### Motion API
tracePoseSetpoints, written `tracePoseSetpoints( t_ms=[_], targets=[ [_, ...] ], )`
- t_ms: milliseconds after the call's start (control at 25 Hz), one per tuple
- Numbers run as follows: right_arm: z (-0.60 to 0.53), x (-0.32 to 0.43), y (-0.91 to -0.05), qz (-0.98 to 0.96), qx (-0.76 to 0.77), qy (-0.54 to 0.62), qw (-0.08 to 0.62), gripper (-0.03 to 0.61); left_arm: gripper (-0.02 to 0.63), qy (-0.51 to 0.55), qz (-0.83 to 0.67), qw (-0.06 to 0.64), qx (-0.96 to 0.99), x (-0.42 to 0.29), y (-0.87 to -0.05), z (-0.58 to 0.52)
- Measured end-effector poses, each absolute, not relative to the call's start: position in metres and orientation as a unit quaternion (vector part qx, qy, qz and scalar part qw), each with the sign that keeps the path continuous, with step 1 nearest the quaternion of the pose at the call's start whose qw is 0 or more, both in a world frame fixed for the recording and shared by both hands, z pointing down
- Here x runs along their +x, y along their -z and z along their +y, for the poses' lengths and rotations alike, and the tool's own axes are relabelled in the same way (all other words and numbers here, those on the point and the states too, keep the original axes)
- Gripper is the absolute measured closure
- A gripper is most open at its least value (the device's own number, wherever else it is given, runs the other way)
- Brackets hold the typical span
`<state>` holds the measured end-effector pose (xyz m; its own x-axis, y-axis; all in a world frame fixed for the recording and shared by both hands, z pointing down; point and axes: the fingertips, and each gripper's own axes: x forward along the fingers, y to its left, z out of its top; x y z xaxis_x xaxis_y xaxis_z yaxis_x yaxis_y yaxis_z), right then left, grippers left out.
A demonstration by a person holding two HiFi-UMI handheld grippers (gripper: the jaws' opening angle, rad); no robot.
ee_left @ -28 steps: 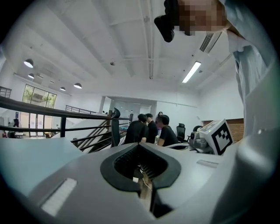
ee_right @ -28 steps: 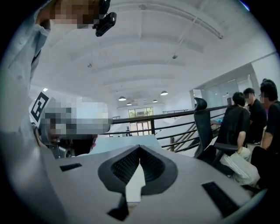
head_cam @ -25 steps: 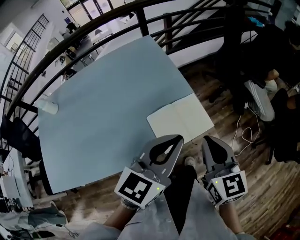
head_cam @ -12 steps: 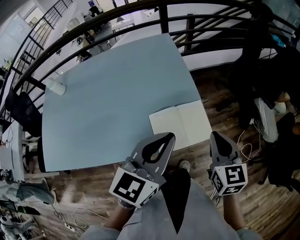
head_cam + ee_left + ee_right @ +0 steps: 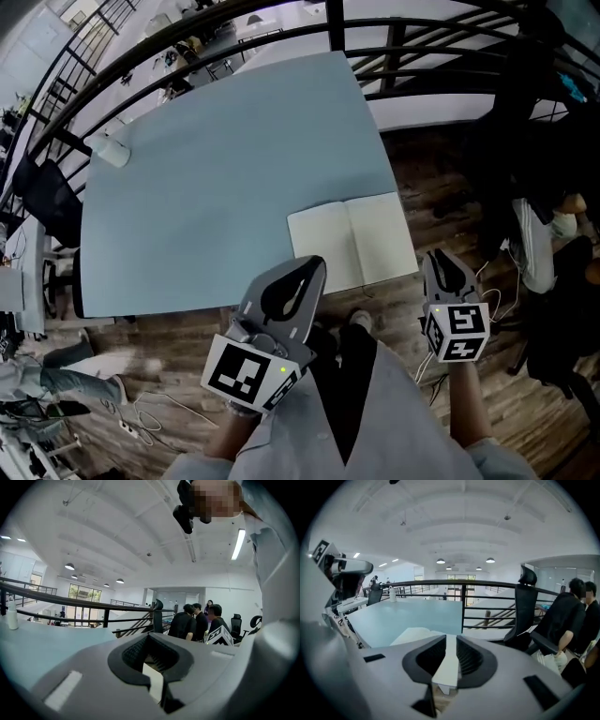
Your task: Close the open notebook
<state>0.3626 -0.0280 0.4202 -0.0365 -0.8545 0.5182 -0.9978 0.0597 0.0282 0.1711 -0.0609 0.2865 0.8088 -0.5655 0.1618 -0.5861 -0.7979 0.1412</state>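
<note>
The open notebook (image 5: 352, 242) lies flat, pages up, at the near right corner of the blue table (image 5: 206, 178). Both tools hover by its near edge. The left gripper (image 5: 309, 266) and right gripper (image 5: 438, 261) each have their jaws drawn together on nothing. To close it cleanly, part one gripper's jaws and catch an outer page edge. Then fold that half over the spine, the other gripper steadying the book.

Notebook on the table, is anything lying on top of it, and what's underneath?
Nothing lies on the open notebook; both pages look bare. It rests on the light blue table, near a corner. Anything beneath its pages is covered.
</note>
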Motion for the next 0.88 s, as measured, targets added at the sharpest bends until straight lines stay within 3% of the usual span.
tracePoseSetpoints(
  t_ms=[280, 880],
  targets=[
    [-0.025, 0.376, -0.47, -0.7, 0.637, -0.223, 0.234, 0.492, 0.611, -0.072, -0.324, 0.111, 0.937, 0.183, -0.296, -0.06],
    [-0.027, 0.376, -0.56, -0.695, 0.587, -0.306, 0.281, 0.479, 0.611, -0.111, -0.355, 0.127, 0.919, 0.188, -0.323, -0.066]
  ],
)
